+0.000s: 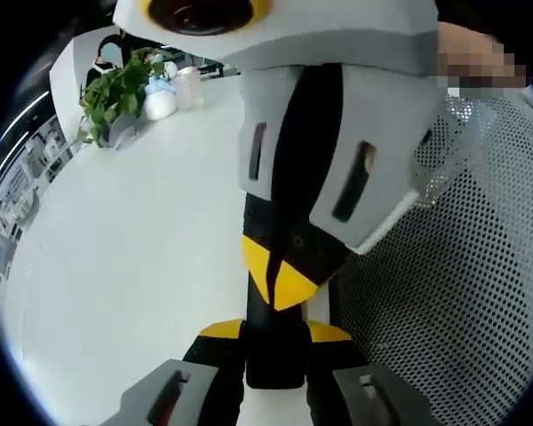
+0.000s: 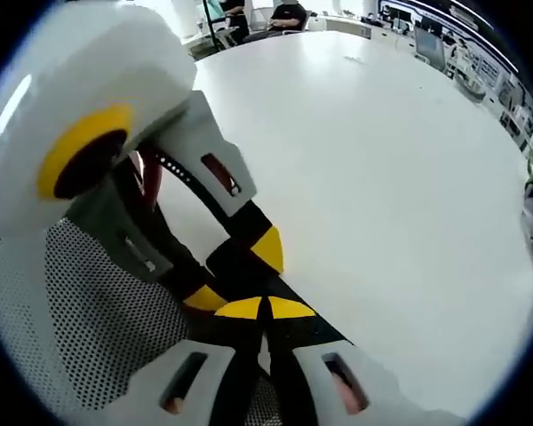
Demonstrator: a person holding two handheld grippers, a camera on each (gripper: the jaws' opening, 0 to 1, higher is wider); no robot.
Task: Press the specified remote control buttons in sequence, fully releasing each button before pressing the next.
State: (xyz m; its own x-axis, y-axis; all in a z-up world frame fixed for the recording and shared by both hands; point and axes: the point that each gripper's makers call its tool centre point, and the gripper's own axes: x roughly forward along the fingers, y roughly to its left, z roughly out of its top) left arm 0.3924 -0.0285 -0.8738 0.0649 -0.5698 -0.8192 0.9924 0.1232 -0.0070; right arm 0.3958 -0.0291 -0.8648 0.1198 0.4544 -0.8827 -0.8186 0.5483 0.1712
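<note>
The left gripper point(image 1: 275, 334) clamps a slim black remote control point(image 1: 274, 366) between its jaws, probably to steady it above the white table point(image 1: 133, 257). Straight ahead of it, the right gripper point(image 1: 281, 277) has its jaws pinched together and empty. Its yellow tips rest on the remote, apparently pressing a button.

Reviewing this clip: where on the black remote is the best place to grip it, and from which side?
Probably across the black remote's narrow width, on its two long side edges near one end, coming in lengthwise from that end. It is slim and bar-shaped. The left gripper clamps it this way, leaving the top face free for the right gripper's shut tips.
</note>
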